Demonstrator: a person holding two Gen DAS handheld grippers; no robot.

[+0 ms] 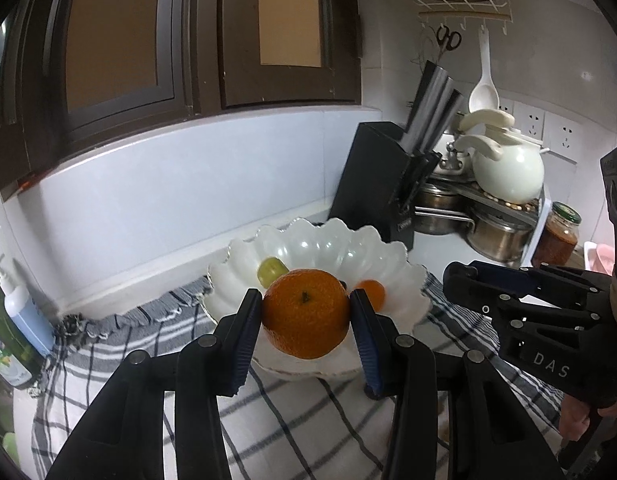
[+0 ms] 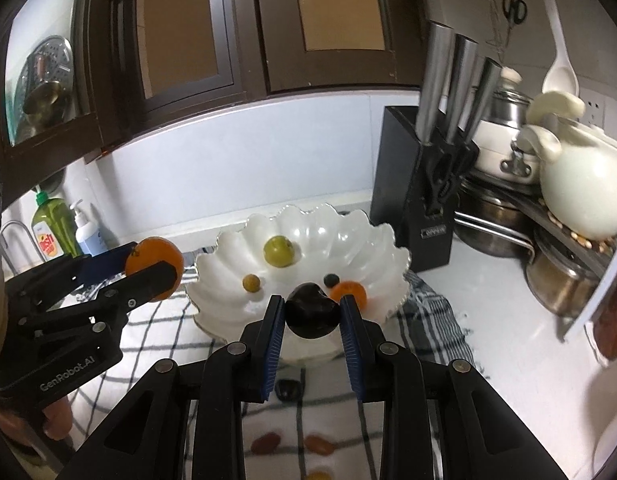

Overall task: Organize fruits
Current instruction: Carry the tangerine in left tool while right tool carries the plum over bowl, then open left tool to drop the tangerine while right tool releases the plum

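Orange [image 1: 305,313] being pinched in my left gripper [image 1: 306,322], dark plum [image 2: 313,313] being pinched in my right gripper [image 2: 313,320], both hanging just short of the scalloped bowl's [image 2: 372,240] near rim, bowl lying dead ahead.

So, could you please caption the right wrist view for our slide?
Right claw grips a dark fruit before the white scalloped bowl; left claw holds an orange.
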